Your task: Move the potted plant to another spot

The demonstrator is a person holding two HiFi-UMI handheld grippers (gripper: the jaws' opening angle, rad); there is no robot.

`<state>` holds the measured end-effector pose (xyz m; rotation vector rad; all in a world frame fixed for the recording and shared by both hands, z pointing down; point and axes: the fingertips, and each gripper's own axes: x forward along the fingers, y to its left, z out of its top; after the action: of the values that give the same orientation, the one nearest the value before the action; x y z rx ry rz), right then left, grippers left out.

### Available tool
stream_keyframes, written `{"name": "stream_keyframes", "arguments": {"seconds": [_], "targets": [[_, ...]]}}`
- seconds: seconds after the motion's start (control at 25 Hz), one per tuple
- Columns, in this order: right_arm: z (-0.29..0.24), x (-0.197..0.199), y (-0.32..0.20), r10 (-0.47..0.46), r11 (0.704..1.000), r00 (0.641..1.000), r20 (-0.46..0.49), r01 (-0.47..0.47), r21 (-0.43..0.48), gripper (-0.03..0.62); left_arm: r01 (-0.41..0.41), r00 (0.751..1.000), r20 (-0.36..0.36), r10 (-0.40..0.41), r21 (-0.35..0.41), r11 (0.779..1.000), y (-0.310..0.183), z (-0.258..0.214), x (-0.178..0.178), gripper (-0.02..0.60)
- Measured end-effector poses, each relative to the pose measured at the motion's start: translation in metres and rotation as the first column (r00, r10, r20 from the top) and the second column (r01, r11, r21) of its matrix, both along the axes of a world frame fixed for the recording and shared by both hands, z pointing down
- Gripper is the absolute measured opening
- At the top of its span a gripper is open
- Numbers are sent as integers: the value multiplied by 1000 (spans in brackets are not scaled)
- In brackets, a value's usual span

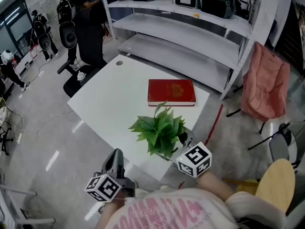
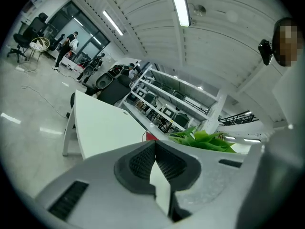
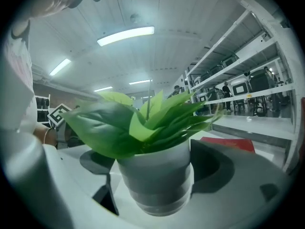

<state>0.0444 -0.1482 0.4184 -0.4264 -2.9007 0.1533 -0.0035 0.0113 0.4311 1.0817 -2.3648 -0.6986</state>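
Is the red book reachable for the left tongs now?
Likely yes, going round left: the left tongs are empty, but the plant in the right tongs overhangs the straight line to the book; the table left of it is bare.

Seen from the head, the potted plant's (image 1: 159, 130) pot is hidden beneath its own leaves and the right gripper's (image 1: 183, 138) marker cube (image 1: 194, 159), and foliage covers that gripper's jaws. Beyond the left gripper's (image 2: 153, 151) jaws only leaves show. That gripper's body hides the pot. The things on the shelves (image 1: 190, 32) ahead are too small to tell.
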Motion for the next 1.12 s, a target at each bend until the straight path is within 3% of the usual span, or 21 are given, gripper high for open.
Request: {"name": "stream_keyframes", "arguments": {"seconds": [0.16, 0.44, 0.72, 1.12], "targets": [[1, -15, 14, -3, 1000, 1000, -4, 3, 22, 502, -10, 1000, -15, 11, 32, 999, 12, 5, -17, 2], [-7, -62, 48, 62, 998, 998, -13, -62, 28, 502, -109, 993, -32, 111, 57, 992, 40, 7, -70, 2], [-13, -117, 98, 149, 989, 989, 0, -149, 14, 502, -199, 980, -3, 199, 51, 979, 85, -2, -145, 3], [-26, -208, 180, 240, 971, 970, 34, -240, -8, 502, -235, 972, 20, 235, 27, 972, 182, -12, -248, 2]]}}
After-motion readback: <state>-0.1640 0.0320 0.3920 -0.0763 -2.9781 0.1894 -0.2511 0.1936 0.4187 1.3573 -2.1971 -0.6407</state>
